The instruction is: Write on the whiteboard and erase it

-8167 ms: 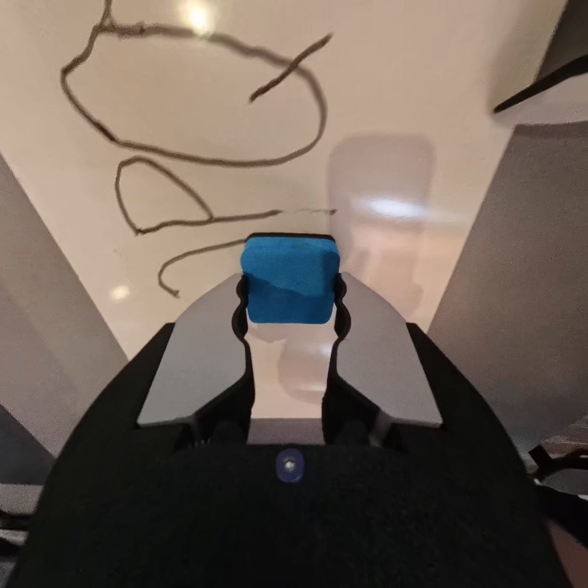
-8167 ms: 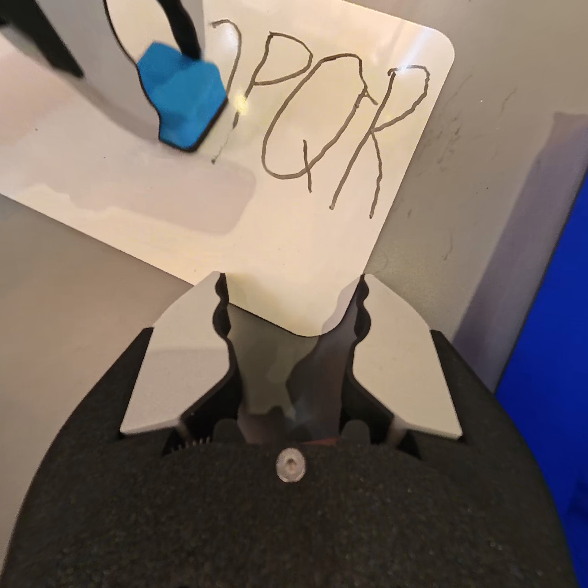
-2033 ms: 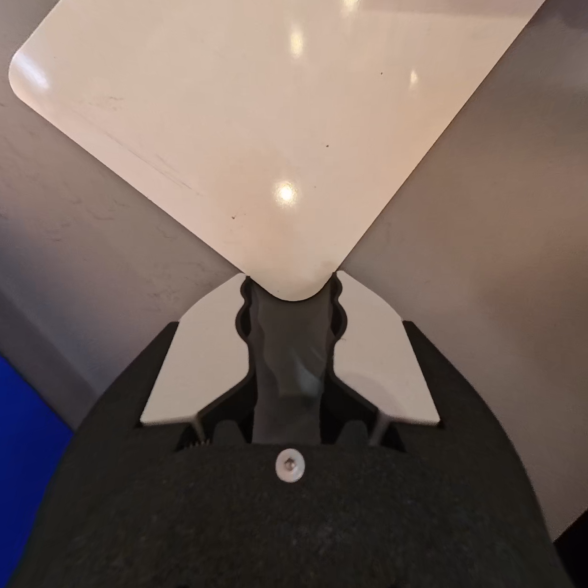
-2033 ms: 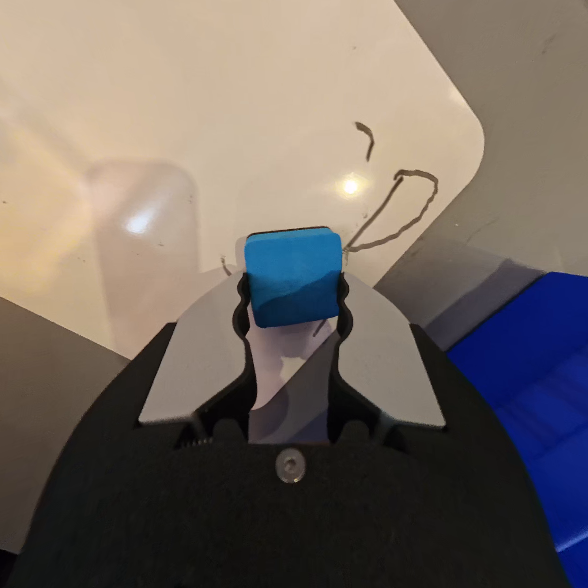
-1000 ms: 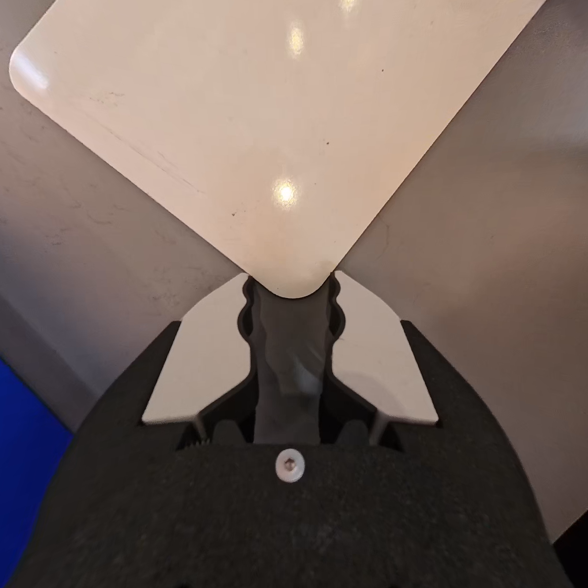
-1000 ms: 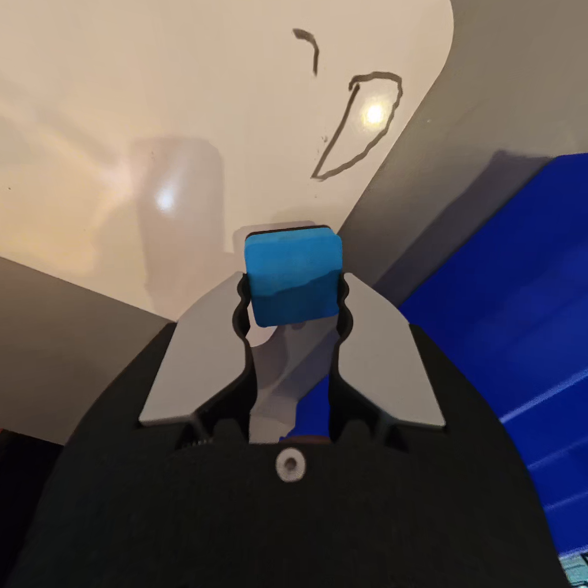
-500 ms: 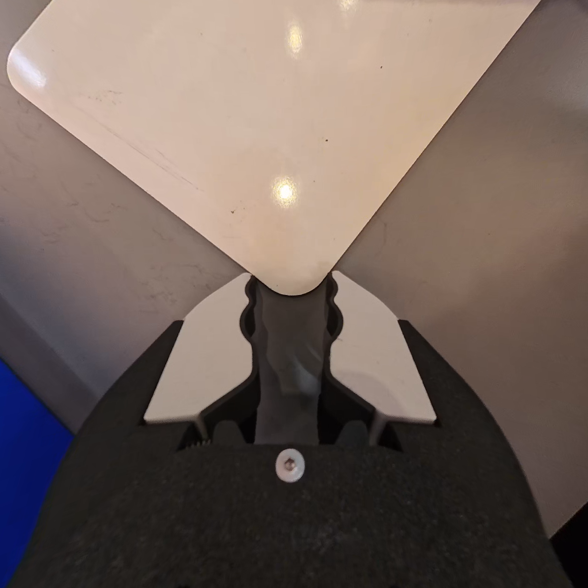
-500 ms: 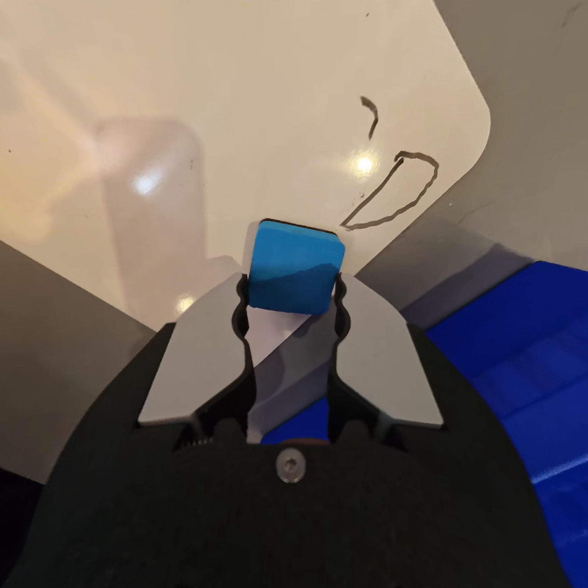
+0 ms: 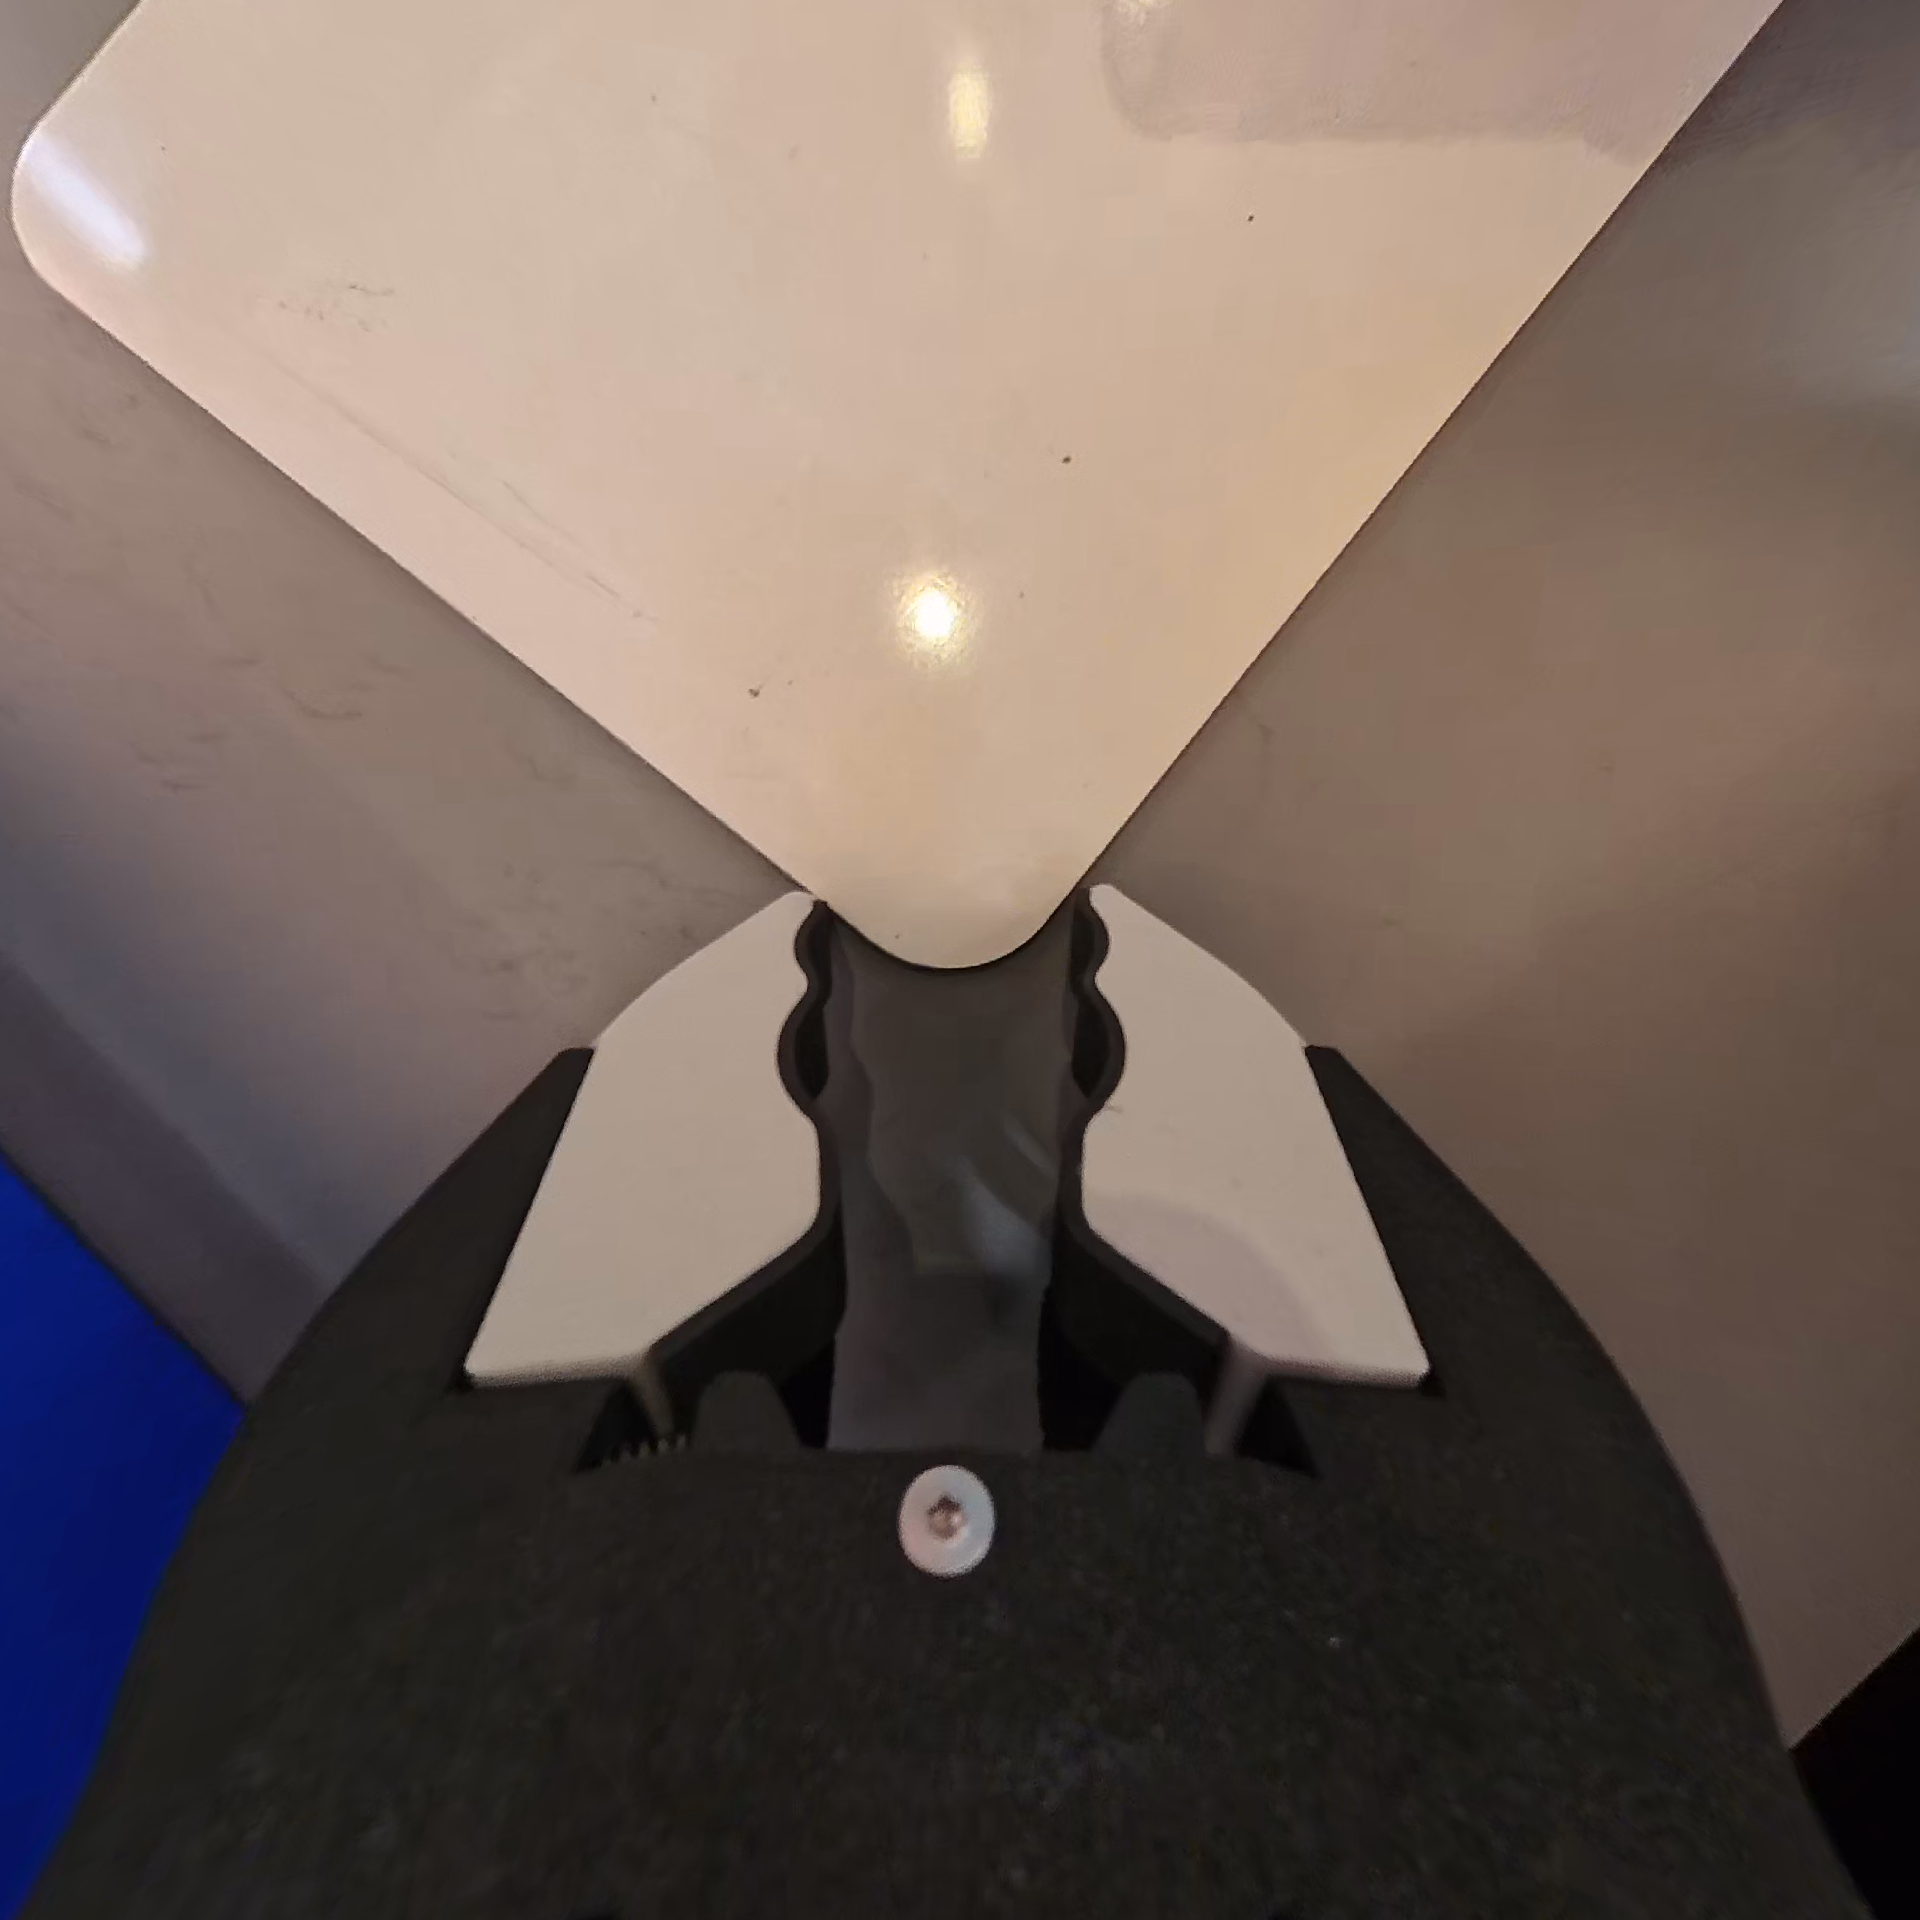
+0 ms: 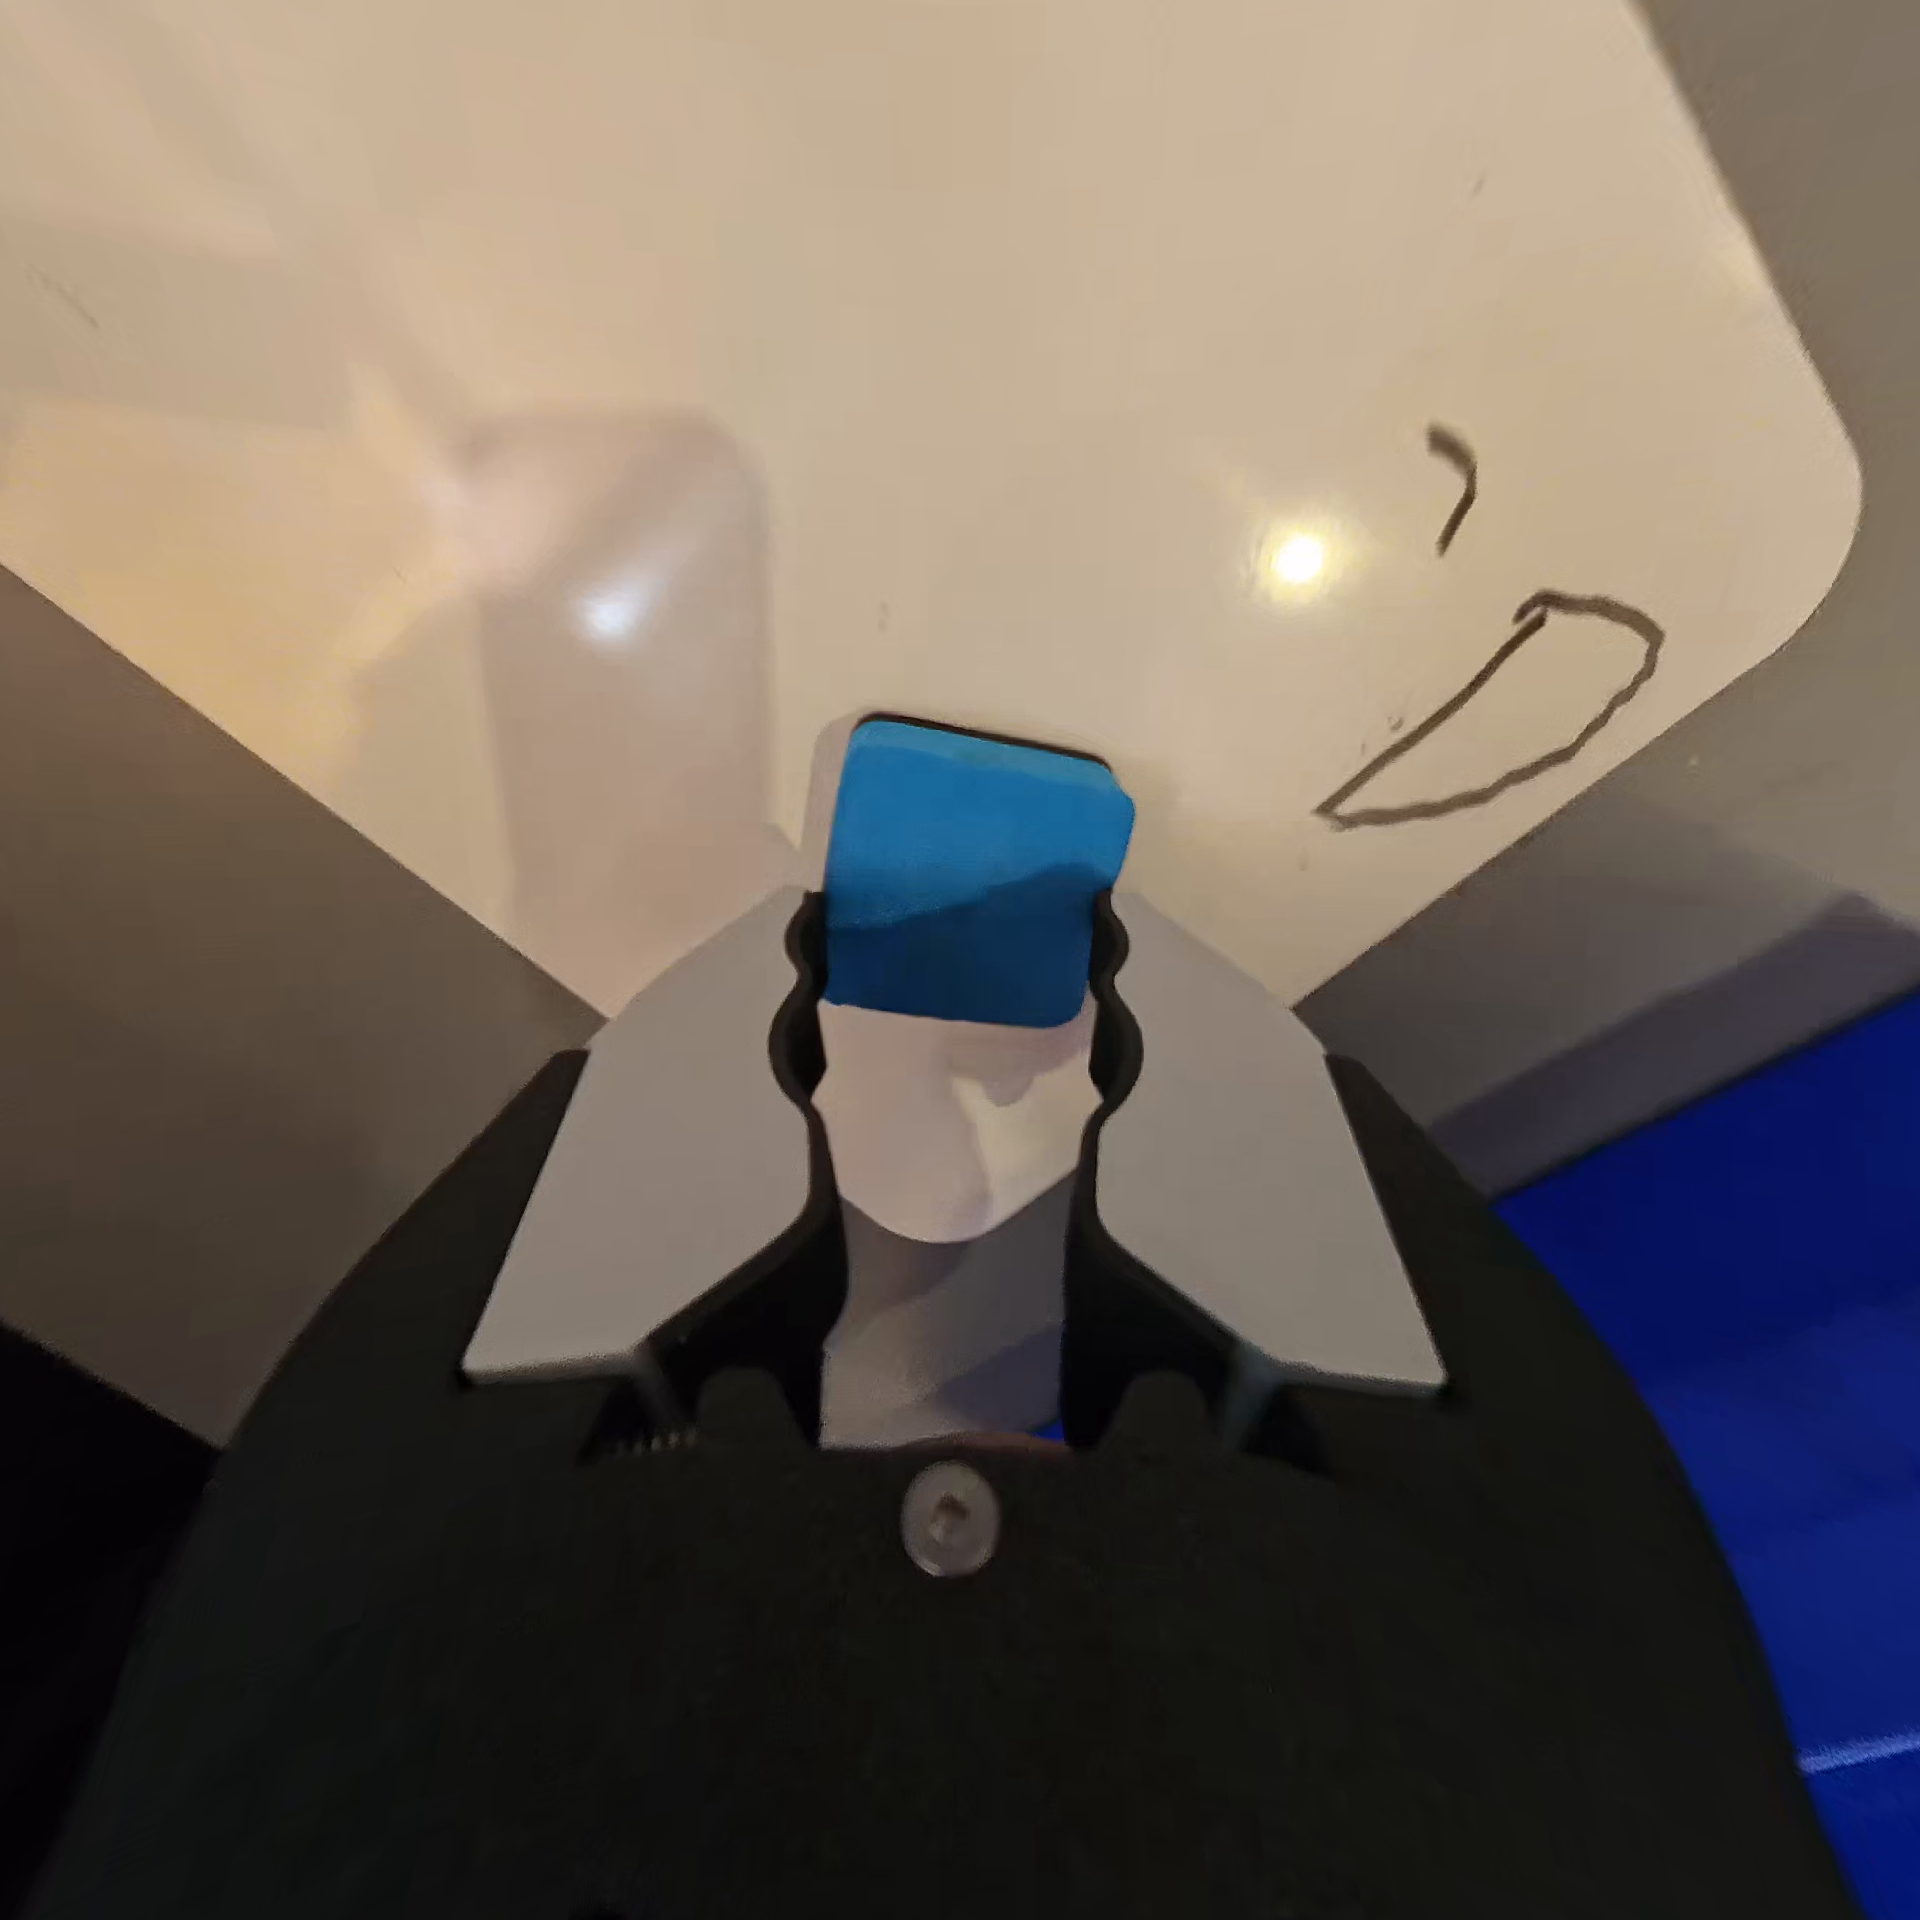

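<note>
1. The right gripper [image 10: 961, 914] has its jaws closed on a small blue foam eraser block [image 10: 971, 883], whose far face seems to press on the glossy white rounded-corner whiteboard [image 10: 935, 364].
2. The board lies flat on a grey tabletop [image 10: 208, 883]; a looped black marker stroke [image 10: 1496, 717] and a short tick remain near its right corner.
3. To finish well, sweep the eraser rightward over both marks, keeping it flat and firmly pressed, and stop short of the edge.
4. The left gripper [image 9: 951, 935] holds nothing, its jaws partly open astride the board's near corner [image 9: 935, 914]; whether it touches the board I cannot tell. It could steady the board.
</note>
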`<state>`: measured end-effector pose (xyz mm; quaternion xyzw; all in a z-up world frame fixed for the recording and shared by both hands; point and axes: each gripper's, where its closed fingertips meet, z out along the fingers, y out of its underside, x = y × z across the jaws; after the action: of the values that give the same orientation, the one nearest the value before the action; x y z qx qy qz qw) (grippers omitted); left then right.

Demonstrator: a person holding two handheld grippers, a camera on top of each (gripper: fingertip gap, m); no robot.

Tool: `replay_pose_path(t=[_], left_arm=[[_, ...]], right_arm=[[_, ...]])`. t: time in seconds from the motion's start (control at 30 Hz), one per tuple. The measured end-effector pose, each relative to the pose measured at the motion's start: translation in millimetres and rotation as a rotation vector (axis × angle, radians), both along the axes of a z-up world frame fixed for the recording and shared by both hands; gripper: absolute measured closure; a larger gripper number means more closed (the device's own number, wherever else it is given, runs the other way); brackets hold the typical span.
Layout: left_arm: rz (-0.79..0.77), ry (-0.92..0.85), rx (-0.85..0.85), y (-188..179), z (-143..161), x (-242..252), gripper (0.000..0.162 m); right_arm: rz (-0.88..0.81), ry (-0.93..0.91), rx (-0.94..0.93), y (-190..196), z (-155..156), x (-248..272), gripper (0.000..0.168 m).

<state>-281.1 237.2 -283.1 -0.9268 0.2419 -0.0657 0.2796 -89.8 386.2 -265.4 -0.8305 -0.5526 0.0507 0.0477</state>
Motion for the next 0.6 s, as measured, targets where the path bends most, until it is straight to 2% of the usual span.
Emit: replay_pose_path(t=[0.07, 0.13, 0.2, 0.27, 0.37, 0.53, 0.6], left_arm=[[-0.002, -0.002, 0.004, -0.3, 0.1, 0.6, 0.119], [0.002, -0.001, 0.005, -0.7, 0.1, 0.9, 0.120], [0.001, 0.002, 0.001, -0.7, 0.0, 1.0, 0.120], [0.000, 0.002, -0.001, -0.6, 0.0, 1.0, 0.121], [0.002, 0.001, 0.000, -0.5, 0.0, 1.0, 0.121], [-0.002, 0.005, -0.003, -0.3, -0.1, 1.0, 0.120], [-0.001, -0.001, 0.004, 0.4, 0.1, 1.7, 0.121]], right_arm=[[-0.033, 0.041, 0.031, 13.7, 15.9, -5.2, 0.120], [-0.103, 0.006, 0.105, 47.2, 29.6, 6.8, 0.120], [-0.175, -0.047, 0.127, 76.6, 27.0, 17.6, 0.120], [-0.191, -0.108, 0.121, 89.9, 14.5, 21.3, 0.120], [-0.153, -0.161, 0.087, 80.2, -4.6, 18.8, 0.120], [-0.019, -0.055, 0.005, 34.8, -2.8, -19.2, 0.120], [-0.008, -0.032, -0.007, 33.7, 3.2, -27.2, 0.120]])
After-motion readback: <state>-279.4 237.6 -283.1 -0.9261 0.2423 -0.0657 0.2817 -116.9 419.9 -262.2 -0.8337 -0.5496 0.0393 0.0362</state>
